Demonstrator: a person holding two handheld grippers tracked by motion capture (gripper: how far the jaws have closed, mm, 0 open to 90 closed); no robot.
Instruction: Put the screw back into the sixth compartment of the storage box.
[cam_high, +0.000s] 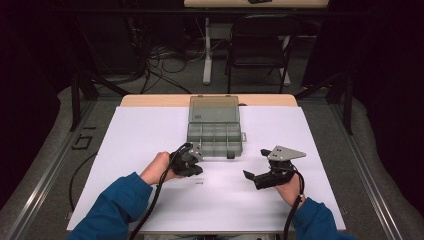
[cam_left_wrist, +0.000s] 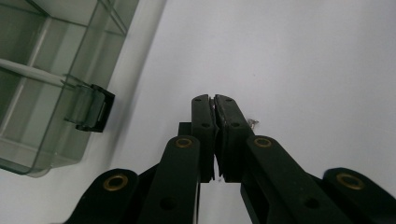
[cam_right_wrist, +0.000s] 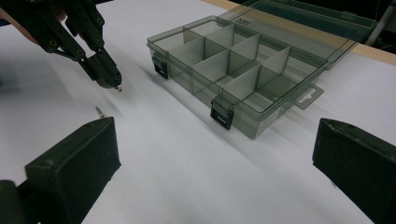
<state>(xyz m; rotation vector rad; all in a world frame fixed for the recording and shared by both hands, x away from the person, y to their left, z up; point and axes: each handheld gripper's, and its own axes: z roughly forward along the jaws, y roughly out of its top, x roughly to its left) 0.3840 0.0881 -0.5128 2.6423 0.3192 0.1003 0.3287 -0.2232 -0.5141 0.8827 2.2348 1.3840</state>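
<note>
A clear grey compartment box (cam_high: 215, 141) lies open mid-table, its lid (cam_high: 213, 109) flat behind it and its cells looking empty. My left gripper (cam_high: 195, 167) hangs just in front of the box's near left corner, tips down. Its jaws are shut (cam_left_wrist: 214, 100) on a small screw, a metal glint at the tips (cam_right_wrist: 118, 87). A second small screw (cam_right_wrist: 99, 111) lies on the white sheet close by (cam_left_wrist: 253, 122). My right gripper (cam_high: 256, 164) rests to the right, open wide (cam_right_wrist: 215, 158) with nothing between its pads, facing the box (cam_right_wrist: 243, 116).
White paper (cam_high: 150, 150) covers the tabletop, with the wooden edge showing at the back. Black latches (cam_right_wrist: 221, 114) stick out from the box's front wall (cam_left_wrist: 56, 154). A chair (cam_high: 260, 45) and cables stand on the floor beyond the table.
</note>
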